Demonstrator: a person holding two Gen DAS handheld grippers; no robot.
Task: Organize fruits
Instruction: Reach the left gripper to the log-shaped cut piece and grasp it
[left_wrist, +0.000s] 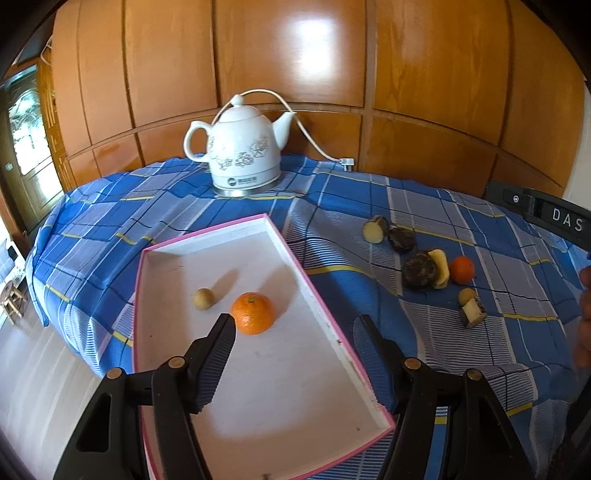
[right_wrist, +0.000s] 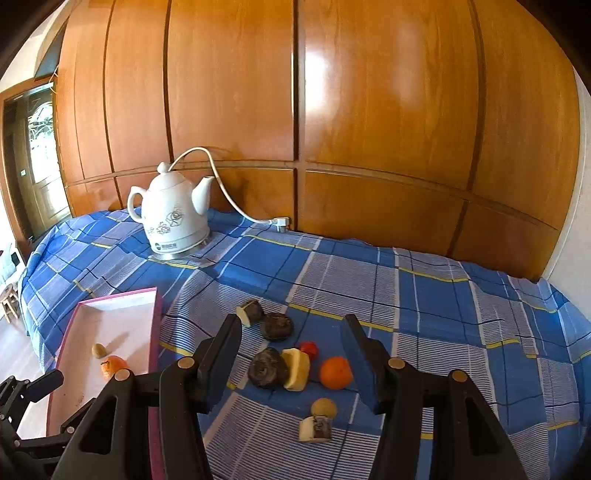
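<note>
A white tray with a pink rim (left_wrist: 207, 230) holds an orange (left_wrist: 253, 313) and a small tan round fruit (left_wrist: 204, 298). My left gripper (left_wrist: 295, 326) hovers open over the tray, and its left fingertip (left_wrist: 225, 325) is just short of the orange. To the right on the blue checked cloth lie a second orange (right_wrist: 335, 372), a yellow cut piece (right_wrist: 295, 369), two dark round fruits (right_wrist: 266, 367) (right_wrist: 277, 325), a small red fruit (right_wrist: 308, 349), a tan round fruit (right_wrist: 323, 407) and cut chunks (right_wrist: 314, 428). My right gripper (right_wrist: 291, 328) stands open above this group, holding nothing.
A white ceramic kettle (left_wrist: 243, 155) with a cord stands at the back of the table against a wood-panelled wall (right_wrist: 369, 110). The cloth-covered table drops off to the floor on the left (left_wrist: 37, 369). A hand (left_wrist: 583, 306) shows at the right edge.
</note>
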